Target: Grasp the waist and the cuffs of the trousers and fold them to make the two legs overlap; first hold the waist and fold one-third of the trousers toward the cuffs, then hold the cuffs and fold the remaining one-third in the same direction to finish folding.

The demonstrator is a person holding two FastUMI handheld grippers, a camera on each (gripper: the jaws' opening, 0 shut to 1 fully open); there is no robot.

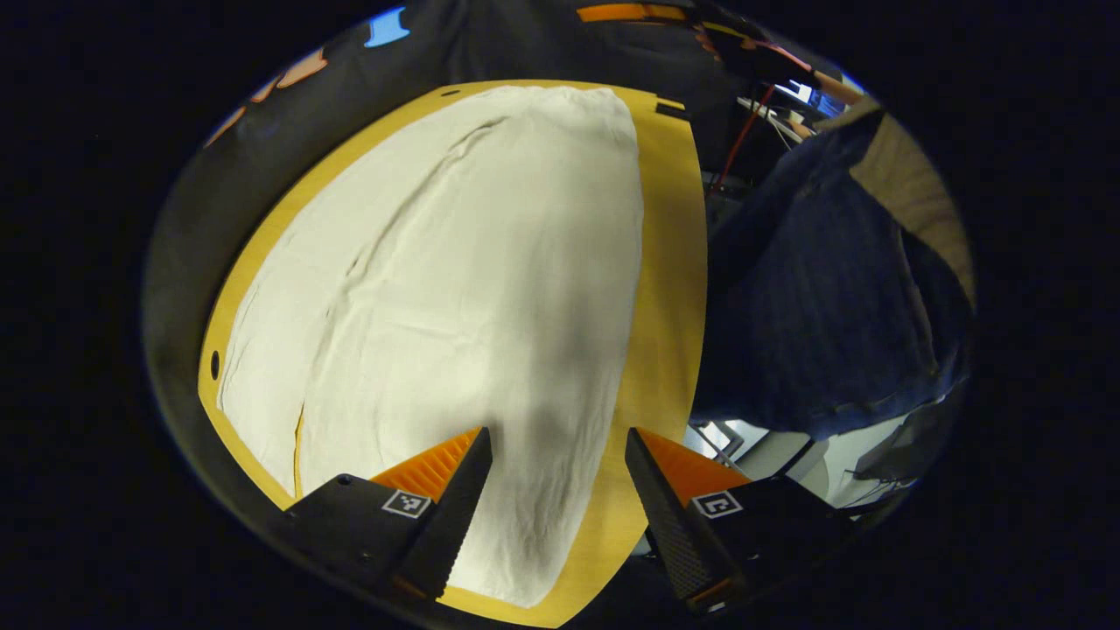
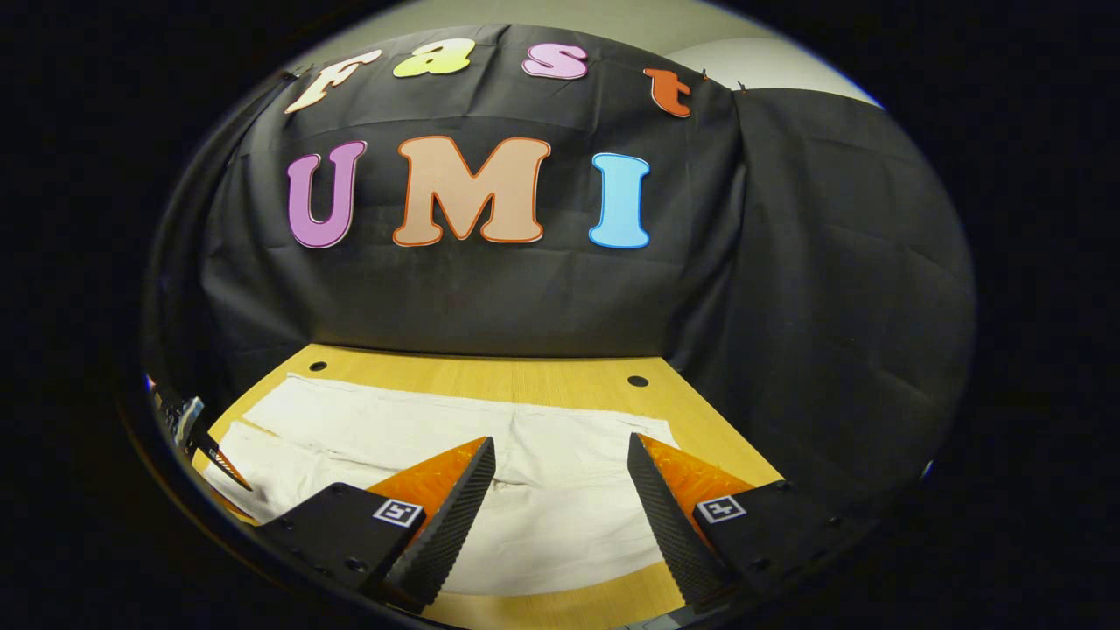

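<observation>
Lying flat on the table point(image 1: 674, 262), the trousers point(image 1: 455, 289) await the leg-over-leg fold. Left gripper point(image 1: 558, 490) and right gripper point(image 2: 560, 499) hover above the cloth, jaws apart, empty. Recommended: pinch waist and cuff edges squarely, lifting together.

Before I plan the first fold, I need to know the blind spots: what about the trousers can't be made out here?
- Left gripper view: the trousers' near end is cut off behind the left hand-held gripper; waist or cuffs unclear.
- Right gripper view: the trousers' left part runs out of frame; the right hand-held gripper covers the near edge.
</observation>
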